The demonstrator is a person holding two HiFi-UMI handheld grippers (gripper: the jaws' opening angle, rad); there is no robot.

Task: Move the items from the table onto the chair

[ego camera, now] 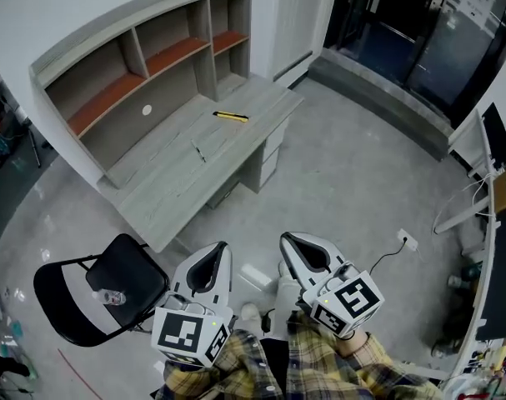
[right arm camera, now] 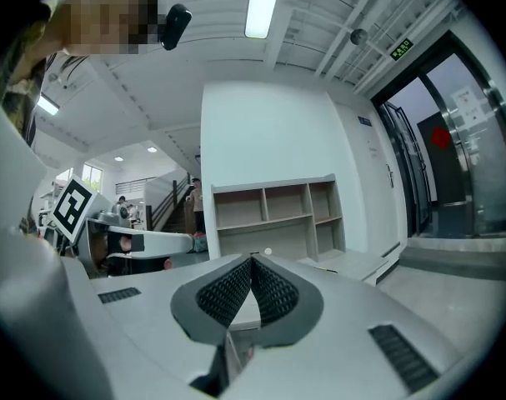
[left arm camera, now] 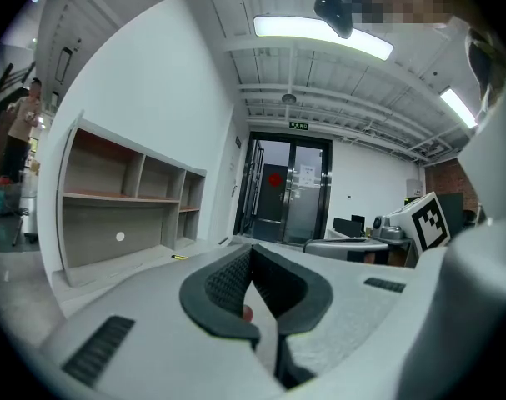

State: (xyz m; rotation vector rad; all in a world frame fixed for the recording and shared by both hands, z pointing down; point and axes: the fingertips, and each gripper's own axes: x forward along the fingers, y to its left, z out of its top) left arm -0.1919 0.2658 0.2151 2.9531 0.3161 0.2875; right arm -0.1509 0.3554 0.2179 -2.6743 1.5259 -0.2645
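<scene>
Both tools are shut with nothing in them. In the left gripper view the left tool (left arm camera: 251, 255) has its 2 ribbed pads (left arm camera: 223, 280) pressed together at the tip, and it's the same for the right tool (right arm camera: 252, 262) in the right gripper view. They sit side by side, a little apart, over the grey floor (ego camera: 361, 165), well off the front edge of the worktop (ego camera: 165, 186). Plaid sleeves (ego camera: 336, 373) show behind them.

The stuff to move is still up on the worktop, nowhere near either tool. There's a yellow item (ego camera: 231, 117), long and thin, lying flat toward the right end of the worktop, just in front of the shelf unit (ego camera: 152, 57) that stands along the worktop's back edge. I can't tell exactly what it is from here, maybe a cutter or a marker. A dark pen (ego camera: 199, 152) lies around the middle of the worktop, closer to the front edge than the yellow item. Both are well apart from the tool tips, with the whole front strip of the worktop and a stretch of floor in between.

The black chair (ego camera: 61, 307) stands just off the worktop's near left corner, beside the left tool. There's 1 small clear bottle (ego camera: 111, 297) on its seat already. Can't tell if it's upright or on its side.
</scene>
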